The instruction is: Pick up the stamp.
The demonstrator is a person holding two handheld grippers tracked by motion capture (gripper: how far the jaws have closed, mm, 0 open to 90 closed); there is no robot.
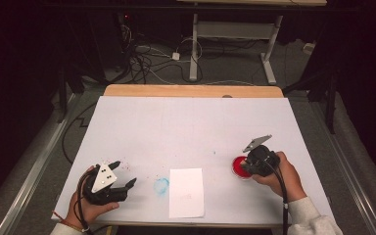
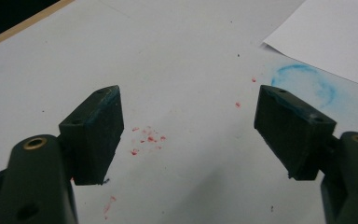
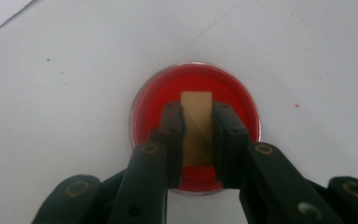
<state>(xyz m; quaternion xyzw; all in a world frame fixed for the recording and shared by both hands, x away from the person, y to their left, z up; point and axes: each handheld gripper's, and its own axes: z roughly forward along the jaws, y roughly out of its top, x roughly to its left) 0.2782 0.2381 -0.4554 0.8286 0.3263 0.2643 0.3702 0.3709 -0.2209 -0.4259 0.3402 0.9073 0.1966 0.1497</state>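
My right gripper (image 3: 196, 122) has its 2 jaws pinching a small tan block (image 3: 196, 126), and right under them sits a round dish (image 3: 195, 127) of red paint on the white bench (image 1: 186, 127). My left gripper (image 2: 189, 133) has its 2 jaws spread wide with nothing in them, and little red specks (image 2: 147, 139) lie on the bench between them. Past my left jaws, off to the right, there is a blue ring mark (image 2: 304, 84) and a white sheet of paper (image 2: 331, 39).

My left gripper (image 1: 126, 172) rests low with its jaws spread wide; my right gripper (image 3: 196, 122) tilts down, jaws clamped narrowly.
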